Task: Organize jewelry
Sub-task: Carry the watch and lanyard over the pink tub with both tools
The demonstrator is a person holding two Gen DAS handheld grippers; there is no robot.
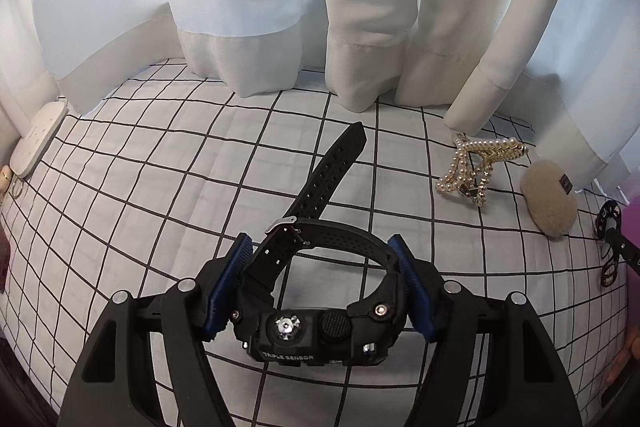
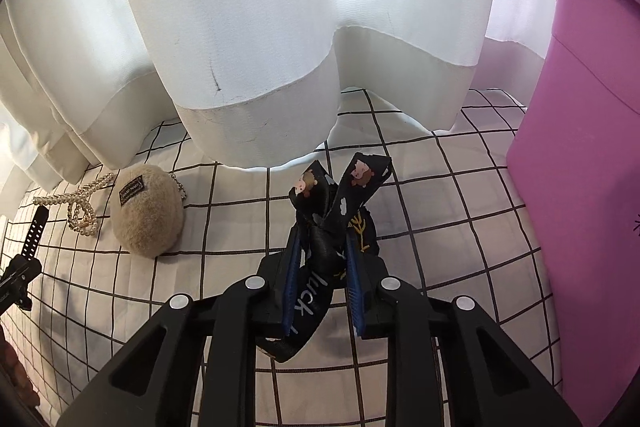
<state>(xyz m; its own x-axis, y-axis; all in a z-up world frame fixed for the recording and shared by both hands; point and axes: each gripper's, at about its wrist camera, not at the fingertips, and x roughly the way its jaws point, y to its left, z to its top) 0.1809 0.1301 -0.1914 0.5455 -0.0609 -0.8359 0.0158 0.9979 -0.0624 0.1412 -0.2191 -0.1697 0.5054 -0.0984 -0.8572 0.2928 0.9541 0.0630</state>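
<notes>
A black digital watch (image 1: pixel 320 335) with a perforated strap hangs in my left gripper (image 1: pixel 320 241), whose blue pads press on its two sides; the loose strap end points away over the checked sheet. In the right wrist view my right gripper (image 2: pixel 325 233) is shut on a black ribbon bow (image 2: pixel 360 179) printed with cartoon animals and white lettering, its two tails sticking up past the fingertips. A pearl necklace (image 1: pixel 476 163) with gold chain lies in a heap on the sheet. Beside it rests a fluffy beige pom-pom charm (image 2: pixel 146 211) with a small black label.
A white sheet with a black grid (image 1: pixel 160 187) covers the surface. White curtains (image 2: pixel 280 27) hang down onto its far edge. A tall purple plastic bin (image 2: pixel 580 187) stands at the right. A white flat device (image 1: pixel 38 135) lies at the far left edge.
</notes>
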